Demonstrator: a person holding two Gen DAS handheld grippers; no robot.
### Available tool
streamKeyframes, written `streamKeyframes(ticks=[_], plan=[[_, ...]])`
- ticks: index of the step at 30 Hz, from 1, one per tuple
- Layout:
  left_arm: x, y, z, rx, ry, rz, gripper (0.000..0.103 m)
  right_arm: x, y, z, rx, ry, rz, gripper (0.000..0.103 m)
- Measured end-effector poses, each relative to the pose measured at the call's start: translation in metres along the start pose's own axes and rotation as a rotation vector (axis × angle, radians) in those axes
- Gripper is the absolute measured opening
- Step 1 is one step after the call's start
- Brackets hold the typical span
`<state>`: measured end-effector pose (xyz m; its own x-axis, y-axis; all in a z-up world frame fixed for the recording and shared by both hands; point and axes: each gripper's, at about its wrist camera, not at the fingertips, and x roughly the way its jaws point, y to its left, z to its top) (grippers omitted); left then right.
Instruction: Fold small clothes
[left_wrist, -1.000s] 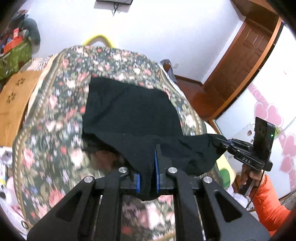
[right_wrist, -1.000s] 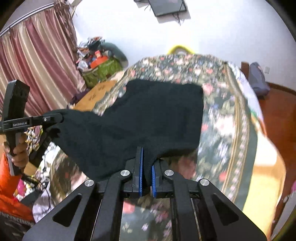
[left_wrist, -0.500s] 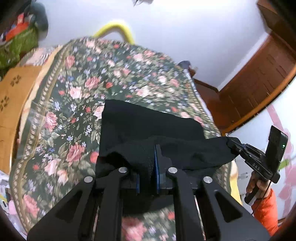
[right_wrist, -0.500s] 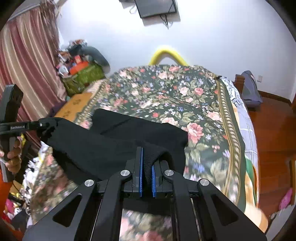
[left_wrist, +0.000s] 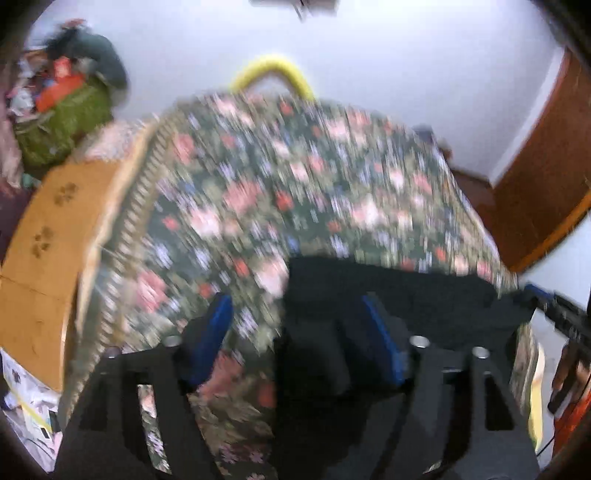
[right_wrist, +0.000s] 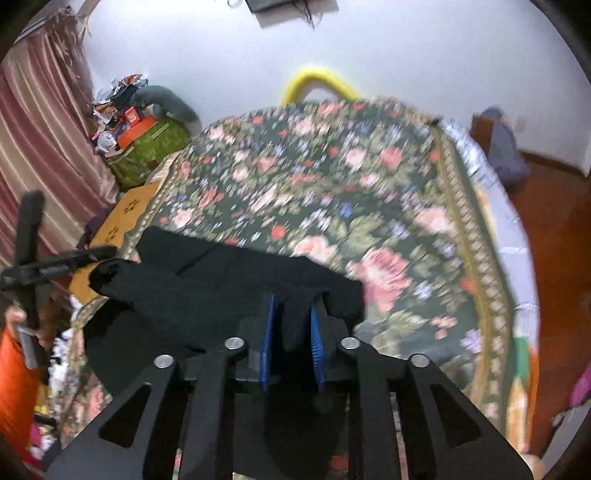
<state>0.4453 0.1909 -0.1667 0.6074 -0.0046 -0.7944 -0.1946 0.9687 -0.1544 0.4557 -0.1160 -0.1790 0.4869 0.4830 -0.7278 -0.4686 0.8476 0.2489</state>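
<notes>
My left claw (left_wrist: 295, 332) stands wide, its jaws just opened: in the lower middle of its own view one blue pad sits over the flowered bedspread (left_wrist: 258, 192) and the other against the black garment (left_wrist: 399, 295), with nothing pinched between them. My right claw (right_wrist: 291, 332) has also just been opening; its blue pads stand a little apart with a ridge of the black cloth still between them, and as I read it they no longer press on it.

The garment lies on the bed, low in both views, doubled over itself, its near edge bunched up at my claws and its far edge flat on the bedspread. In the right view a seam or fold line runs across the flat part at centre left.

I judge it light, soft and limp, a knit that drapes and sags wherever it is unsupported and slides little on the bedspread. It will not break, but it wrinkles and bunches easily. I would take it by an edge or corner, one claw at each end of the same edge, pinching both layers together so the fold stays square.
</notes>
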Motion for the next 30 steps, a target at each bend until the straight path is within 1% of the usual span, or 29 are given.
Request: streamKeyframes(ticks=[1,2,3,4,7,12,15,17,18,21,23,24,26,27,29,30], plan=[[-0.009,0.003,0.002,-0.013,-0.028,0.009,0.077,-0.009,-0.001,0.000,0.006,-0.041,-0.019,0.052],[-0.018,0.004,0.003,-0.008,-0.043,0.012,0.078,-0.019,-0.002,0.000,0.017,-0.091,-0.013,0.063],[-0.021,0.004,0.004,0.000,-0.046,0.010,0.078,-0.025,-0.002,-0.001,0.019,-0.114,-0.001,0.064],[-0.024,0.004,0.003,0.012,-0.049,0.008,0.078,-0.027,-0.002,0.000,0.014,-0.115,0.003,0.064],[-0.029,0.001,-0.007,0.047,-0.034,0.016,0.081,-0.033,0.005,-0.004,-0.033,-0.095,0.001,0.064],[-0.015,-0.010,-0.035,0.131,0.035,0.049,0.082,-0.026,0.013,-0.024,-0.075,-0.024,-0.009,0.064],[-0.002,-0.016,-0.051,0.163,0.085,0.030,0.082,-0.017,0.016,-0.039,-0.101,0.032,-0.011,0.064],[0.009,-0.024,-0.060,0.189,0.121,0.004,0.082,-0.011,0.019,-0.047,-0.116,0.058,-0.002,0.064],[0.012,-0.027,-0.062,0.198,0.127,0.001,0.082,-0.008,0.020,-0.050,-0.122,0.069,0.003,0.064],[0.027,-0.038,-0.067,0.232,0.142,0.028,0.082,0.005,0.023,-0.054,-0.138,0.095,-0.007,0.064],[0.036,-0.038,-0.069,0.227,0.140,0.055,0.083,0.015,0.022,-0.055,-0.133,0.108,-0.017,0.064],[0.038,-0.036,-0.069,0.219,0.136,0.058,0.086,0.020,0.020,-0.055,-0.126,0.111,-0.024,0.065],[0.042,-0.027,-0.068,0.177,0.118,0.056,0.091,0.026,0.014,-0.056,-0.111,0.108,-0.047,0.071],[0.043,-0.023,-0.067,0.160,0.107,0.057,0.092,0.028,0.011,-0.056,-0.102,0.103,-0.053,0.072],[0.049,-0.014,-0.065,0.107,0.101,0.046,0.094,0.034,0.001,-0.056,-0.063,0.094,-0.056,0.073],[0.053,-0.010,-0.065,0.076,0.115,0.023,0.094,0.037,-0.005,-0.056,-0.037,0.092,-0.040,0.073]])
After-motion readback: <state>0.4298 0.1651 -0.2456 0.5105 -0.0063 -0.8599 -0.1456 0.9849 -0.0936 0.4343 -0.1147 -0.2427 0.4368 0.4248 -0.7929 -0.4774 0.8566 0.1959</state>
